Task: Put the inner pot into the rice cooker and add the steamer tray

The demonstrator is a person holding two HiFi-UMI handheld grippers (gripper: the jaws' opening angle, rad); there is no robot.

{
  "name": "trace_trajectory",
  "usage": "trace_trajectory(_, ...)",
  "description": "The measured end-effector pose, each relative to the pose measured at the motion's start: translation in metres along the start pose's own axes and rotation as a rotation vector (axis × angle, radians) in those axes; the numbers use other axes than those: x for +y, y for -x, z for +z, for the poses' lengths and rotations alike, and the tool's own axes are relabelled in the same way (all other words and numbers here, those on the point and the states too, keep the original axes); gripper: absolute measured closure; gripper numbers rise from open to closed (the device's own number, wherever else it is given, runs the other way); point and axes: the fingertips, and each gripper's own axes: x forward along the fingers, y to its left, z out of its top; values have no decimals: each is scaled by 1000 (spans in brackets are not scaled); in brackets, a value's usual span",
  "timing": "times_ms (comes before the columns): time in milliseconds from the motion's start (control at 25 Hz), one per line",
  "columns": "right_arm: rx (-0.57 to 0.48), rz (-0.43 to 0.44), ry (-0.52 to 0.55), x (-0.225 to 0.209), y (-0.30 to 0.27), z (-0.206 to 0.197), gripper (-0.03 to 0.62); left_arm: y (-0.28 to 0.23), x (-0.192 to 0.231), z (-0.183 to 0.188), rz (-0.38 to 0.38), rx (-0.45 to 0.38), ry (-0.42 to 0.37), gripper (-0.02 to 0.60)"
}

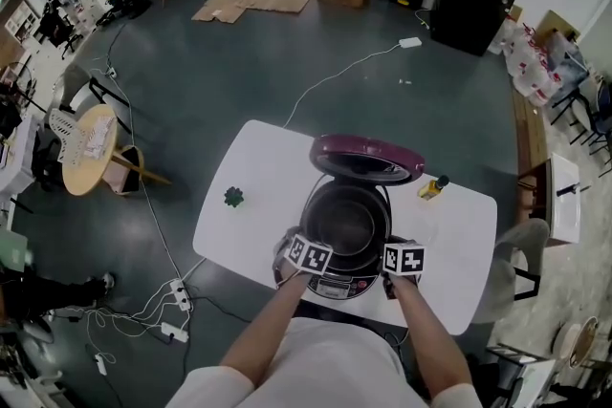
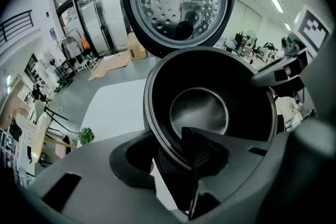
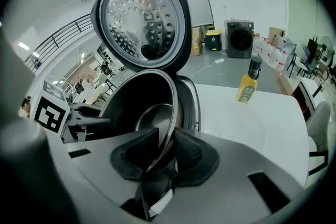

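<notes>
Glossy dark metal inner pot (image 2: 199, 110), shiny perforated lid plate (image 2: 178, 0), smooth white table (image 1: 249, 177).

The rice cooker (image 1: 349, 239) stands at the table's (image 1: 258, 158) near edge with the inner pot (image 1: 344, 220) in it. A bottle (image 1: 432, 187) is behind it to the right, and a plant (image 1: 233, 197) is near the left edge.

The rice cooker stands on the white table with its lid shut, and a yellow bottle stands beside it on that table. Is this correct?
Not quite: the lid is open, raised behind the rice cooker, as the head view shows. The rest holds: the cooker stands on the white table, and the yellow bottle stands beside it on that table.
</notes>
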Motion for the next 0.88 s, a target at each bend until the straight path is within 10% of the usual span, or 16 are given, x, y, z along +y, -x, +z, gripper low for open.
trace_trajectory(880,27,-175,64,-7,-13,-11,449,-1,0,-5,8,-45,-13,396)
